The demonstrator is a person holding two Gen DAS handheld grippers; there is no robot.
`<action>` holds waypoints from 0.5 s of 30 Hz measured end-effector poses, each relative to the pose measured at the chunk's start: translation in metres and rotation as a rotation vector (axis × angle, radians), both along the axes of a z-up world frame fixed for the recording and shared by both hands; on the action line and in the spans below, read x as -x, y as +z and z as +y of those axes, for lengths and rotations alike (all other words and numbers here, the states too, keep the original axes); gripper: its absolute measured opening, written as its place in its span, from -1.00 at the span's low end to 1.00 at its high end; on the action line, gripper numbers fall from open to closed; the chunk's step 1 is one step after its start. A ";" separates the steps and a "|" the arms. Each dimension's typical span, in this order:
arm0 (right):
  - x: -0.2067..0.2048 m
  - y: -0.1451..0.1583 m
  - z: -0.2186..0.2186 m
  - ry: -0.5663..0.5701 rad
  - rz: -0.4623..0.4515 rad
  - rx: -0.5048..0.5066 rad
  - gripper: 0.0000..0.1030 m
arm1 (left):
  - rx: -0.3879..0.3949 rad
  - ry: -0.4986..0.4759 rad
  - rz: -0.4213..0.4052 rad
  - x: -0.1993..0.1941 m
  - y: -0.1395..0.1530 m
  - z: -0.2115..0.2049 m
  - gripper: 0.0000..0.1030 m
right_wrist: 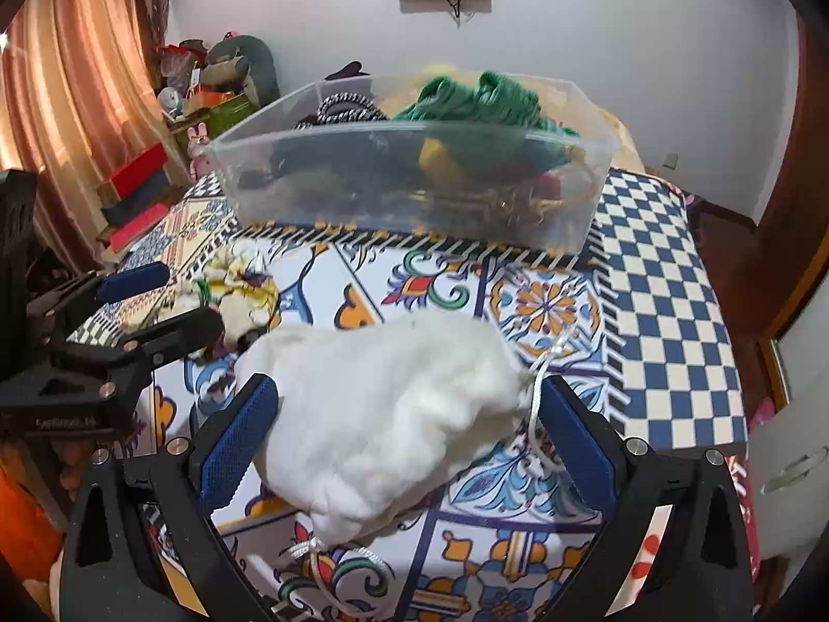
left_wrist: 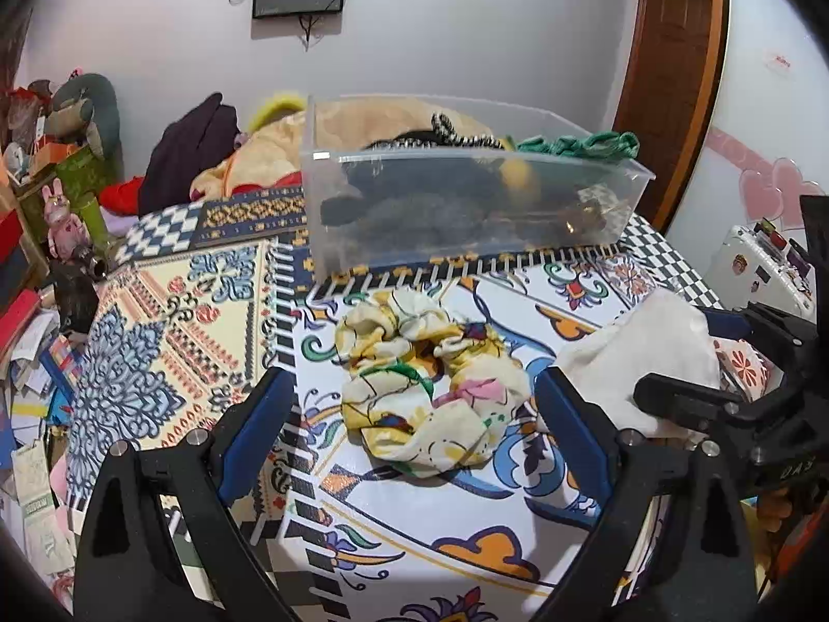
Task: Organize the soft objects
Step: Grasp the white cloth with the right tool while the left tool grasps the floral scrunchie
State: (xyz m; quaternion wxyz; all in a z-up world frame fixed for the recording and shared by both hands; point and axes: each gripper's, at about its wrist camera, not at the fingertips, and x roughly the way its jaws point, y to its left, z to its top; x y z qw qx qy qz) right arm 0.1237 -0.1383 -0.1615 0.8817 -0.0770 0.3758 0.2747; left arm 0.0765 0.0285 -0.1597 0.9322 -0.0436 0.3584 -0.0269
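— White pouch (right_wrist: 394,414) sits between the right gripper (right_wrist: 409,433)'s spread jaws, long axis slanting from near-left to far-right.
— And the left gripper (left_wrist: 414,404)?
— Jaws wide apart, scrunchie (left_wrist: 430,383) between them; bin (left_wrist: 466,207) beyond.

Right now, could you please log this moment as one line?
left: open, around scrunchie | right: open, around pouch | bin: part-filled
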 end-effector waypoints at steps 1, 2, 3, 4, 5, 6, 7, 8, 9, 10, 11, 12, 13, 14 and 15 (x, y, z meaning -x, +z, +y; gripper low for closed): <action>0.001 -0.002 0.001 0.004 -0.001 0.007 0.76 | 0.005 0.002 0.010 -0.001 -0.002 0.000 0.85; 0.002 -0.003 0.001 0.008 0.000 0.013 0.64 | 0.014 0.002 0.015 -0.001 -0.003 0.001 0.85; 0.003 -0.004 0.002 0.018 0.001 0.018 0.60 | 0.018 0.002 0.018 -0.001 -0.004 0.001 0.85; 0.003 -0.005 0.002 0.027 0.001 0.019 0.57 | 0.021 0.002 0.022 -0.002 -0.005 0.001 0.85; 0.003 -0.006 0.002 0.031 -0.005 0.020 0.48 | 0.022 0.001 0.028 -0.002 -0.007 0.000 0.84; 0.004 -0.006 0.001 0.033 -0.006 0.019 0.37 | 0.021 0.003 0.029 -0.003 -0.007 0.000 0.79; 0.004 -0.005 0.000 0.038 -0.008 0.016 0.30 | 0.014 0.007 0.028 -0.002 -0.008 -0.001 0.75; 0.004 -0.004 0.000 0.041 -0.012 0.012 0.15 | 0.007 0.010 0.026 -0.002 -0.008 -0.001 0.69; 0.005 -0.003 0.000 0.040 -0.016 0.011 0.00 | 0.004 0.010 0.023 -0.003 -0.008 -0.002 0.61; 0.005 -0.002 -0.001 0.044 -0.017 0.005 -0.07 | 0.001 0.006 0.021 -0.002 -0.008 -0.002 0.58; 0.005 -0.002 -0.002 0.045 -0.016 0.000 -0.19 | -0.001 0.006 0.019 -0.003 -0.008 -0.003 0.50; 0.006 -0.002 -0.003 0.045 -0.016 -0.004 -0.29 | -0.002 0.004 0.017 -0.003 -0.008 -0.003 0.41; 0.006 -0.001 -0.004 0.044 -0.018 -0.007 -0.32 | -0.008 0.003 0.014 -0.003 -0.008 -0.004 0.37; 0.006 -0.001 -0.004 0.043 -0.021 -0.009 -0.40 | -0.014 0.004 0.010 -0.002 -0.008 -0.004 0.27; 0.006 0.000 -0.004 0.041 -0.025 -0.011 -0.46 | -0.018 0.005 0.007 -0.002 -0.008 -0.004 0.16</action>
